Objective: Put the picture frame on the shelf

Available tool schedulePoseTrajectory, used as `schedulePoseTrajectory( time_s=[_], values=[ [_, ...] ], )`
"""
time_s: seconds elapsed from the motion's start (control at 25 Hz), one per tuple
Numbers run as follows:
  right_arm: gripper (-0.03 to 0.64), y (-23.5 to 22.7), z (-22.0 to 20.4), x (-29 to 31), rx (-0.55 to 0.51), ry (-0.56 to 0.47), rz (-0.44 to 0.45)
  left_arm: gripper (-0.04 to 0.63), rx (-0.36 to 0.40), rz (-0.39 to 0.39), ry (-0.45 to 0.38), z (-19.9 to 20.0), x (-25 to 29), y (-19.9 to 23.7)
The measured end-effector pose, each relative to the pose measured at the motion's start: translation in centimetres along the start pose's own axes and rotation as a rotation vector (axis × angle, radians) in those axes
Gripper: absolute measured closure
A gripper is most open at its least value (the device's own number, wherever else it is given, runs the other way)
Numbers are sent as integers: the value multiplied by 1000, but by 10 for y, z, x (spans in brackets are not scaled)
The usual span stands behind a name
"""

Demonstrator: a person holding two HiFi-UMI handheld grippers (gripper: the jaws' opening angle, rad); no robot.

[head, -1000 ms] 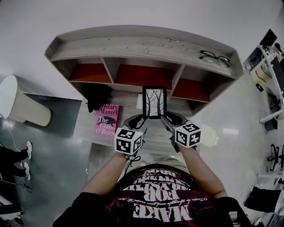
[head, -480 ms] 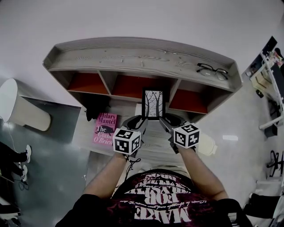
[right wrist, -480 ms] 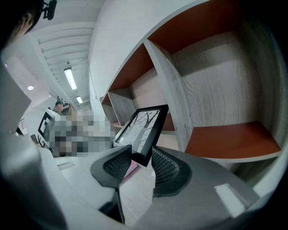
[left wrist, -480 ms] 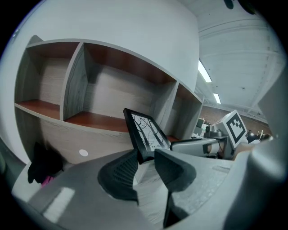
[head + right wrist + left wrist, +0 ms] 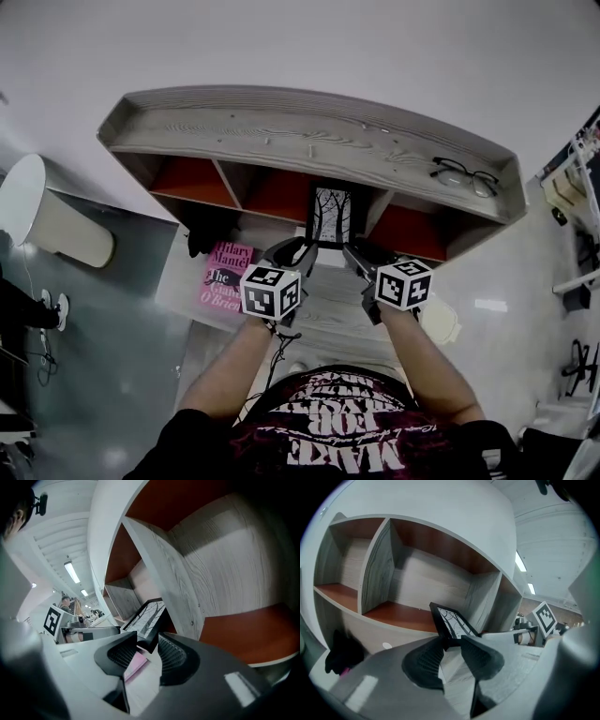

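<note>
Picture frame (image 5: 332, 214) at middle shelf compartment (image 5: 278, 194)

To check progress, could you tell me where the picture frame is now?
The picture frame is centre of the head view, held between the left gripper and right gripper, before the middle compartment of the shelf.

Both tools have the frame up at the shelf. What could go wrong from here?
1. The left tool and right tool each pinch only a bottom corner of the picture frame, so it may tip or slip out.
2. The frame sits close beside the divider between the middle and right compartments. Its edge could knock that, or the top board, on the way in.
</note>
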State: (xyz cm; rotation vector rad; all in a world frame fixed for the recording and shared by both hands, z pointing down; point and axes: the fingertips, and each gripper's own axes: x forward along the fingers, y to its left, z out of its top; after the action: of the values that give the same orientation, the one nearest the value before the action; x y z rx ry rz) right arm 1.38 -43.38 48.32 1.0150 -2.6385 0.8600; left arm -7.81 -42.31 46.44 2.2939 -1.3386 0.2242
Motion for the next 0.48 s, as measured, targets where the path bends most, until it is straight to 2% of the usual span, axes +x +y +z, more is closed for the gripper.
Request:
schedulePoseTrajectory(
  time_s=[0.24,0.48],
  values=[
    [446,-4,10,8,30,-11,30,477,-10,32,-18,12,10,11],
    [462,-1,8,15,-16,-11,28,485,18,79,-21,17,19,28]
  ],
)
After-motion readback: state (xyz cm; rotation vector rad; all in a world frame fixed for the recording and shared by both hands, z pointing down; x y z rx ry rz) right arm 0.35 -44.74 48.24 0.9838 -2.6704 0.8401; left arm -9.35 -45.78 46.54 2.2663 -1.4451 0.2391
